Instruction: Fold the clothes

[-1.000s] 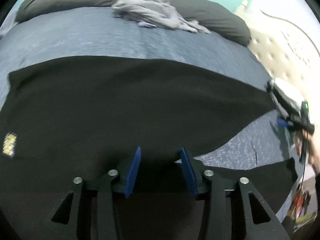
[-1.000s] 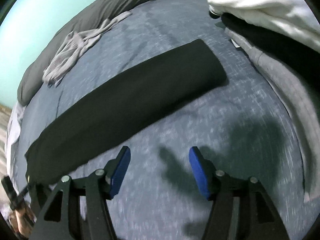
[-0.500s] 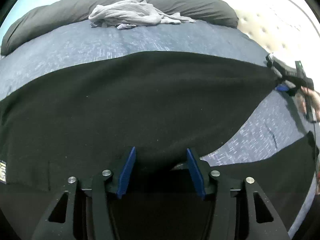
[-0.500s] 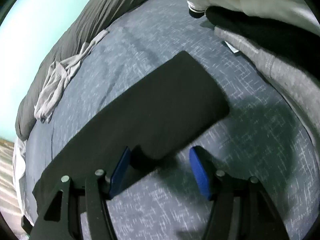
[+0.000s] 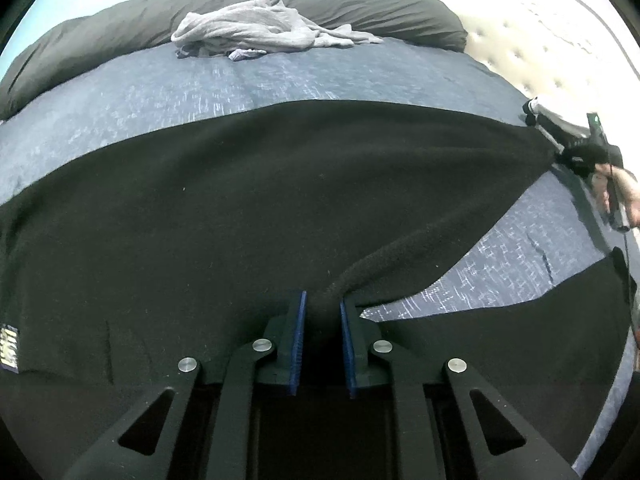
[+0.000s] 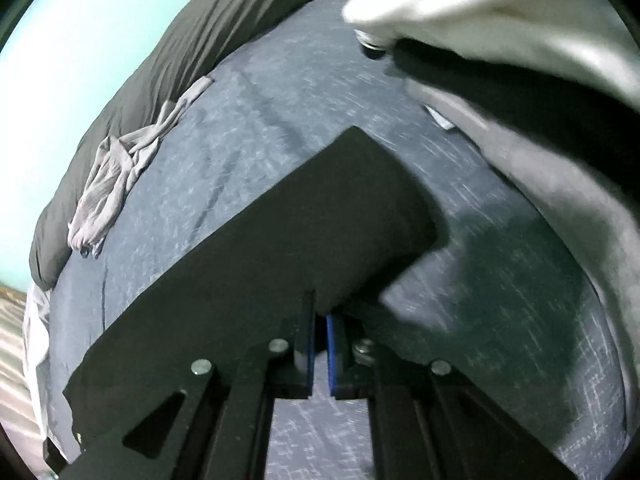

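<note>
Left tool (image 5: 320, 312): closed down on a bunched fold of the black garment (image 5: 260, 208), blue pads (image 5: 297, 340) pressed to either side of the cloth. Right tool (image 6: 318, 324): pinched nearly together on the near edge of the same black garment (image 6: 288, 240) close to its end corner. Garment spread long and flat across the blue-grey bedspread (image 5: 280, 76), one end raised off it. Crumpled grey garment (image 5: 256, 26) left beside the dark pillow (image 5: 360, 4). Stacked white, black and grey clothes (image 6: 520, 60) at the right.
</note>
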